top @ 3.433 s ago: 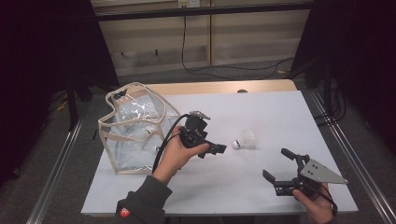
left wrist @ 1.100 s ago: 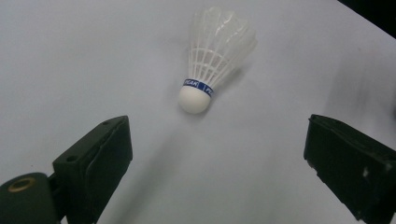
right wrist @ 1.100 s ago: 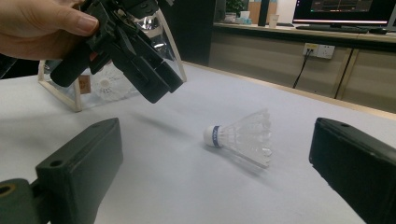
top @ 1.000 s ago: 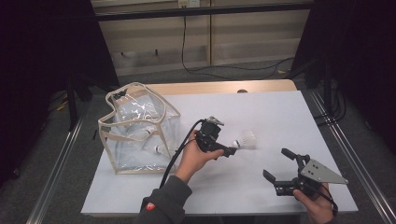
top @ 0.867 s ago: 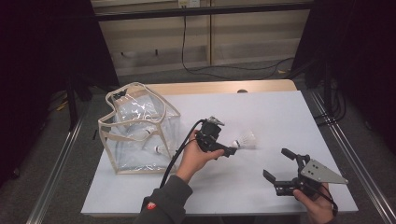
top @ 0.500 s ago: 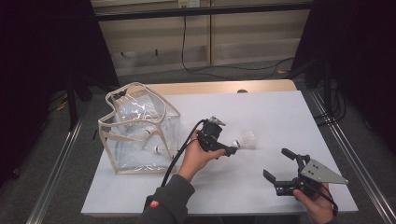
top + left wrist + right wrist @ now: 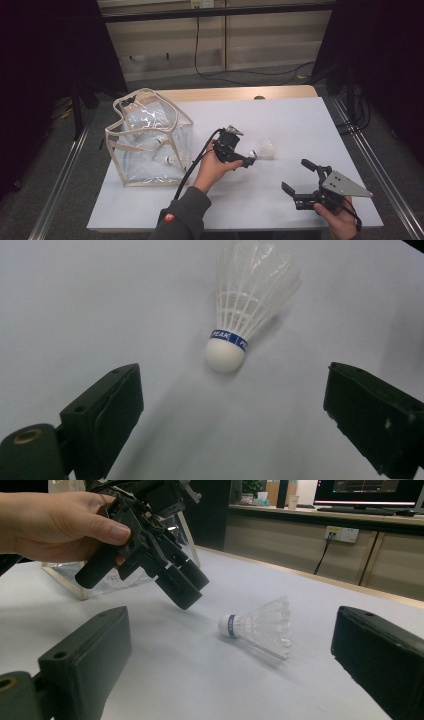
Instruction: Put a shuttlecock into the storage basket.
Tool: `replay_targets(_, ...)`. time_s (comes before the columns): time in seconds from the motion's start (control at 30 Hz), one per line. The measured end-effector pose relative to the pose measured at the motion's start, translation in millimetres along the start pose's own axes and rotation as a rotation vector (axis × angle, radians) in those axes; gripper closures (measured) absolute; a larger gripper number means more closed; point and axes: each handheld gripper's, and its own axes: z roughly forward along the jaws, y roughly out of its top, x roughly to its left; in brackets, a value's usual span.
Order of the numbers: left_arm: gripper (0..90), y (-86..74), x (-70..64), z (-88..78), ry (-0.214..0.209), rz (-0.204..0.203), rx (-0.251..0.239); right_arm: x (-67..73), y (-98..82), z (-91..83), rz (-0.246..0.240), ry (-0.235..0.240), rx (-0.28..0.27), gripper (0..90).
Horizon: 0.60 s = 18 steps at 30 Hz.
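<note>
Jaws of the left gripper [image 7: 230,435] stand wide apart, hovering above the shuttlecock [image 7: 240,305], which lies upper centre, cork toward them, feathers pointing away; probably not touching.

table [image 7: 310,120] brightly lit, surroundings dark | soft shadows | near jaws blurred | slight grain

Left gripper [image 7: 248,160], high view: held in the left hand [image 7: 215,167] near table centre, its forearm entering from 6 o'clock and its jaws pointing toward 3 o'clock, tilted downward and spread wide. Right gripper [image 7: 301,181]: held low in the right hand [image 7: 340,222] at the 5 o'clock corner, jaws wide apart, pointing toward 10 o'clock, gripping nothing.
</note>
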Motion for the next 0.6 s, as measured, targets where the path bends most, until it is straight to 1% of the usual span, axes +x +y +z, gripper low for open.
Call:
replay_targets(0.1, 10.7, 0.0, -0.2, 2.6, -0.001, 0.009, -0.002, 0.0, 0.0, -0.1, 0.001, 0.0, 0.0, 2.7)
replay_targets(0.17, 11.0, -0.2, -0.9, 4.9, -0.001, 0.005, -0.001, 0.0, 0.0, -0.1, 0.001, -0.001, 0.001, 2.6)
replay_targets(0.2, 11.1, -0.1, -0.8, 5.7, -0.003, 0.014, 0.002, 0.0, 0.0, -0.1, 0.001, -0.001, 0.001, 2.7)
replay_targets(0.37, 12.8, -0.3, -1.1, 9.7, 0.004, 0.022, 0.001, 0.0, 0.0, -0.2, 0.001, -0.001, 0.001, 2.7)
replay_targets(0.43, 13.1, -0.5, -1.3, 11.4, 0.001, 0.015, -0.001, -0.1, 0.0, -0.2, 0.001, 0.001, 0.0, 2.7)
replay_targets(0.6, 14.2, -0.4, -1.5, 14.2, -0.001, 0.02, 0.003, 0.0, 0.0, -0.1, 0.0, 0.002, 0.0, 2.7)
